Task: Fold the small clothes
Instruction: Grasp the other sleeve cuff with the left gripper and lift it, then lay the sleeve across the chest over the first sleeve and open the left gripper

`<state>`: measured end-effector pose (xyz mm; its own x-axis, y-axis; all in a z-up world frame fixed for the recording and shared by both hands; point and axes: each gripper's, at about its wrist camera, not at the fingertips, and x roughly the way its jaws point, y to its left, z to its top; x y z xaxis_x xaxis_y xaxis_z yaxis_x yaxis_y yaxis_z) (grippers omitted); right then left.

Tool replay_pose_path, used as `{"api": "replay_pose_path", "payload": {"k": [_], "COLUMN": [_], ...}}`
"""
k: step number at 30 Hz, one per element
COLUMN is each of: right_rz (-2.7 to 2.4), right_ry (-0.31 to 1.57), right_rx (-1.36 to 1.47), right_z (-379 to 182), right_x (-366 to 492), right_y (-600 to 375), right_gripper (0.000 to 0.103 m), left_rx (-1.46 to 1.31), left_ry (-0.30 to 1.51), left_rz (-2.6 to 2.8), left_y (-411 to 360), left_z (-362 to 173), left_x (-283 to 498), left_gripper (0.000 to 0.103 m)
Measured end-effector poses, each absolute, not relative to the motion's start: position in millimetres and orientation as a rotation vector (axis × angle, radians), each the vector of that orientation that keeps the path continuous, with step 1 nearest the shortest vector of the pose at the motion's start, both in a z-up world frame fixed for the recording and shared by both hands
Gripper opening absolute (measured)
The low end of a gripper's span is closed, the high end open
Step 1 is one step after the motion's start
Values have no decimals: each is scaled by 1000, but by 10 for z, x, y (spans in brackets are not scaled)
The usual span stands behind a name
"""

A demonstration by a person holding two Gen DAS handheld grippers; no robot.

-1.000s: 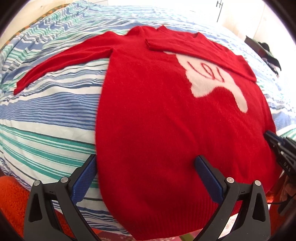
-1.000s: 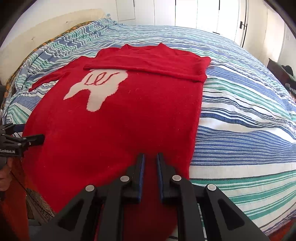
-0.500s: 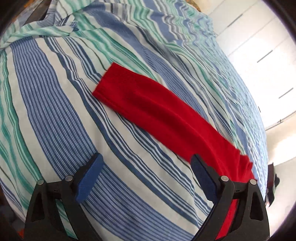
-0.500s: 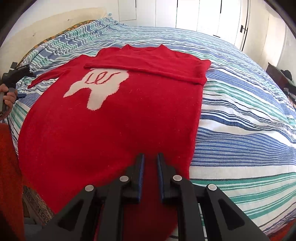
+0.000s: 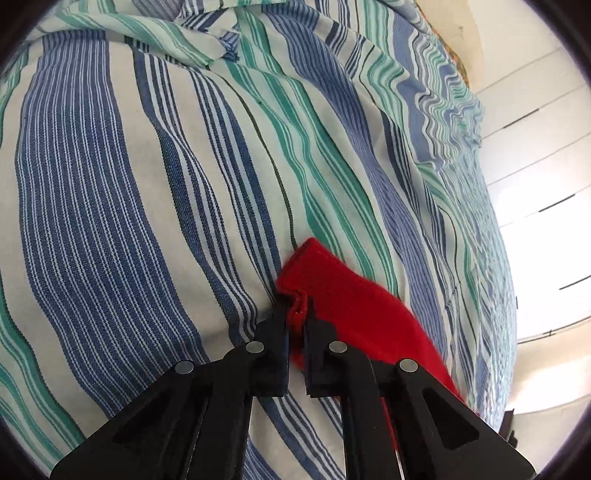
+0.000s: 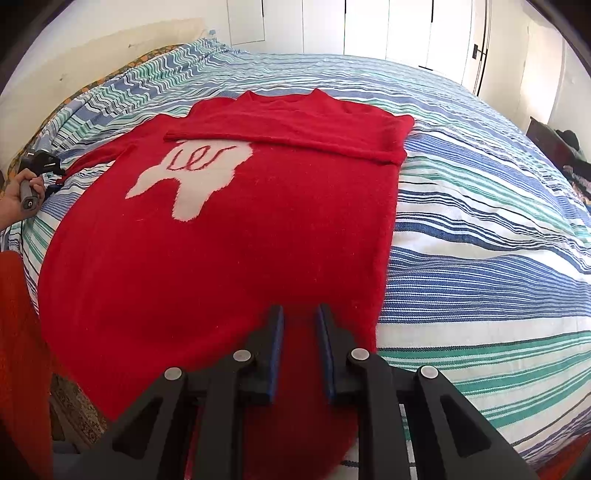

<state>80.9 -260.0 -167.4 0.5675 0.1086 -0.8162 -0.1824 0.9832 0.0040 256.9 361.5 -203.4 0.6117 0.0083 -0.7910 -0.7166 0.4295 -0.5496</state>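
A red sweater with a white figure on its chest lies flat on the striped bed. Its right sleeve is folded across the chest. Its left sleeve stretches out to the side. My left gripper is shut on the cuff of that sleeve; it shows at the far left of the right wrist view. My right gripper hovers over the sweater's lower hem, its jaws nearly shut with a narrow gap and nothing between them.
The striped blue, green and white cover spreads over the whole bed. White closet doors stand behind the bed. An orange cloth hangs at the bed's near left edge. Dark items sit at the far right.
My left gripper moved from the sweater's hem out to the left sleeve's cuff and closed on it. My right gripper stayed over the hem.
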Motion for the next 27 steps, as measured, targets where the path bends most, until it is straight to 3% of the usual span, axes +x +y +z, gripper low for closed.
{"api": "replay_pose_path", "payload": {"k": [3, 8, 14, 19, 20, 21, 22, 23, 24, 27], "right_rz": [171, 176, 195, 244, 253, 262, 272, 284, 296, 327], "right_ry": [953, 956, 962, 957, 955, 953, 950, 948, 947, 943], "right_rx": [-79, -59, 11, 48, 42, 36, 29, 21, 14, -17], "right_z": [-1674, -1676, -1675, -1669, -1670, -1669, -1669, -1670, -1670, -1662], "right_x": [814, 824, 842, 827, 823, 817, 811, 800, 789, 738], "right_y": [-2605, -2633, -2710, -2720, -2706, -2689, -2670, -2650, -2630, -2577], "right_gripper": [20, 20, 24, 38, 42, 47, 49, 55, 61, 70], "left_rx": [-951, -753, -543, -369, -311, -234, -152, -75, -17, -10], "left_ry": [826, 801, 776, 817, 850, 895, 956, 1014, 1059, 1126], "left_rz": [517, 310, -98, -328, -344, -356, -347, -308, -276, -298], "left_y": [3503, 2759, 943, -750, -1069, -1374, -1635, -1812, -1924, -1812], "left_z": [-1790, -918, 135, 235, 100, -94, -326, -578, -795, -1159], "left_x": [2618, 2967, 3402, 3337, 3303, 3272, 3239, 3177, 3066, 2666], "left_gripper": [2, 2, 2, 5, 7, 22, 54, 67, 71, 67]}}
